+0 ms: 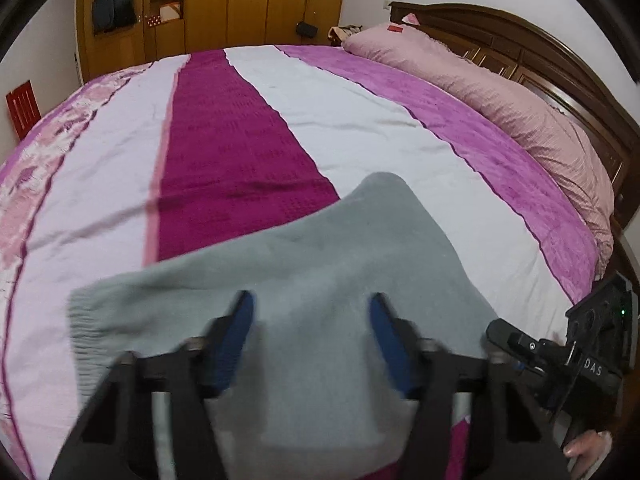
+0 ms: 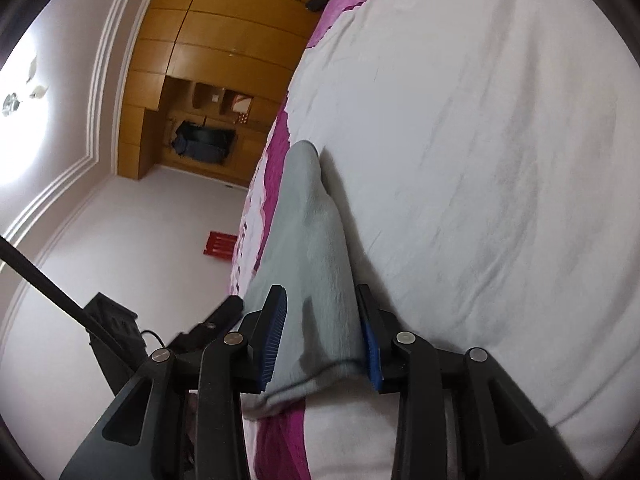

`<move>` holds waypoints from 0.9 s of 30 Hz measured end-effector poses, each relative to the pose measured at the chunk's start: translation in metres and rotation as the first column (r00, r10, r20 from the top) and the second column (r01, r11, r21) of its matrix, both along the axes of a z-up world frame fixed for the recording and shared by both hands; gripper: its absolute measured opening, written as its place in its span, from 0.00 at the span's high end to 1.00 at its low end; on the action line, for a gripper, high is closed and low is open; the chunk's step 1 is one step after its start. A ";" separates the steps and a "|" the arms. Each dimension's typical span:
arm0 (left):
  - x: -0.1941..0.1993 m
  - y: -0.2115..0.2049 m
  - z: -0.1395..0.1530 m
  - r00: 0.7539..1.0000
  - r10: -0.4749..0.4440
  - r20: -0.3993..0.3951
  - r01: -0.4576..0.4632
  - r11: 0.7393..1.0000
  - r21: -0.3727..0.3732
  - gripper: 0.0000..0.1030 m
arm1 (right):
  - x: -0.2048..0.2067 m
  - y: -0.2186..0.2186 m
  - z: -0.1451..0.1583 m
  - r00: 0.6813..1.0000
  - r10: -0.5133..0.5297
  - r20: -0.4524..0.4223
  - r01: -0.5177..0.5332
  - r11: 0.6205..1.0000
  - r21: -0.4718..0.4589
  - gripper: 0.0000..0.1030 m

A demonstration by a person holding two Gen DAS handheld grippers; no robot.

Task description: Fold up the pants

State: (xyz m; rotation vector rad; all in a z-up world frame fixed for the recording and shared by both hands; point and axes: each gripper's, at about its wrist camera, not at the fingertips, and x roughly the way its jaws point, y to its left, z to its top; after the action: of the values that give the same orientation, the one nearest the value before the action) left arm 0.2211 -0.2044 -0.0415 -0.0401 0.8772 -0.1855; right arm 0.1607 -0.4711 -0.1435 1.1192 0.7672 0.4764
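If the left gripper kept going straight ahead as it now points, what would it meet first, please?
Most likely the grey pants: the left gripper has its jaws open over them, with the fabric directly ahead. Beyond lies the bedspread; depth is hard to judge.

Near end of grey pants [image 1: 304,272] hidden behind left gripper [image 1: 312,304]; fingers motion-blurred, contact with cloth not determinable. Right gripper [image 1: 560,352] cut off by left view's right edge. Pants [image 2: 316,264] lower hem hidden under right gripper [image 2: 320,300] in right view; grip not determinable. Contents of wardrobe [image 1: 208,4] shelves too small to identify. Headboard [image 1: 540,48] partly hidden by pillows [image 1: 500,96].
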 end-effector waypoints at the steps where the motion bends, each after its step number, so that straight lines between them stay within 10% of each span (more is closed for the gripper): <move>1: 0.002 -0.002 -0.001 1.000 0.005 0.001 -0.005 1.000 0.003 0.75 | 0.001 0.002 0.001 1.000 0.000 0.003 0.000 1.000 -0.012 0.68; 3: 0.007 -0.003 -0.003 0.999 0.038 0.003 -0.038 0.998 0.039 0.92 | 0.002 0.003 0.003 1.000 0.004 0.007 -0.003 0.999 -0.042 0.68; 12: 0.028 0.003 -0.026 0.995 0.076 -0.071 -0.074 0.997 0.027 0.93 | 0.002 0.004 0.004 1.000 -0.011 0.015 0.012 0.997 -0.073 0.68; 27: -0.082 -0.011 -0.043 0.995 0.068 -0.068 -0.075 0.992 -0.104 0.96 | -0.001 0.004 0.012 1.000 -0.021 0.013 0.023 0.984 -0.179 0.79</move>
State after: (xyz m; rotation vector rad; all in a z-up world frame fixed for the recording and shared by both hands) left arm 0.1393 -0.2156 -0.0840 -0.1778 0.9282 -0.1647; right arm 0.1599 -0.4672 -0.1319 0.9559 0.7721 0.3864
